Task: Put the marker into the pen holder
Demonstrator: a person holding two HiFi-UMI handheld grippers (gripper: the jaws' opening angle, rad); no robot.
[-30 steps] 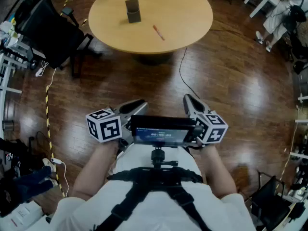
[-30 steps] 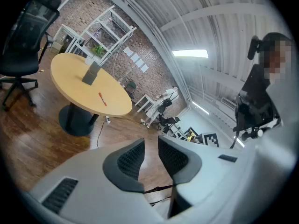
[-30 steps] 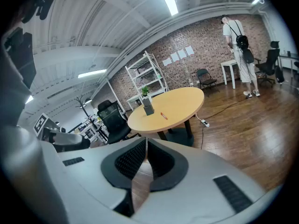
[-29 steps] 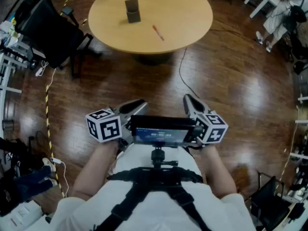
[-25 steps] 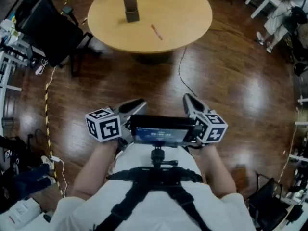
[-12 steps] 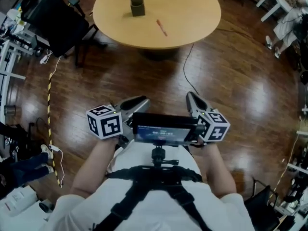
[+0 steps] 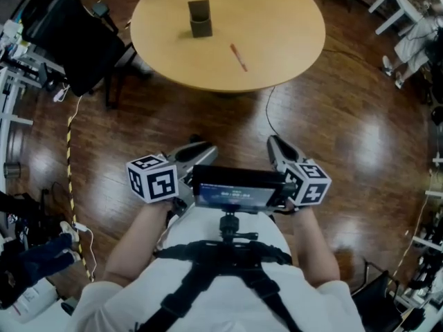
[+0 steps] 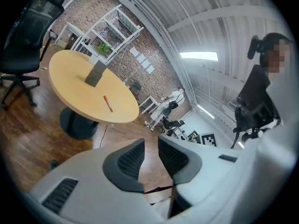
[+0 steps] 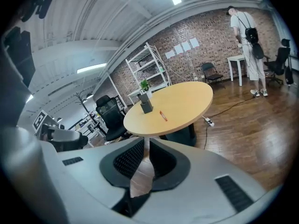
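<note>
A red marker (image 7: 238,57) lies on the round wooden table (image 7: 291,26), far ahead of both grippers. The dark square pen holder (image 7: 200,19) stands upright to the marker's upper left. Both grippers are held close to the person's waist, over the wood floor. The left gripper (image 7: 201,151) is open, with only floor between its pads. The right gripper (image 7: 277,146) shows a narrow gap; its jaws are opening with nothing between them. The left gripper view shows the marker (image 8: 108,103) and holder (image 8: 96,73) in the distance. So does the right gripper view, with marker (image 9: 163,116) and holder (image 9: 146,105).
A black office chair (image 7: 69,33) stands left of the table. A cable (image 7: 266,109) runs over the floor from the table base. Striped tape (image 7: 69,158) lies at the left. A person (image 9: 247,31) stands by a white table far off.
In the head view the table has slid down and slightly right, closer in the frame. Both grippers stay at the person's waist.
</note>
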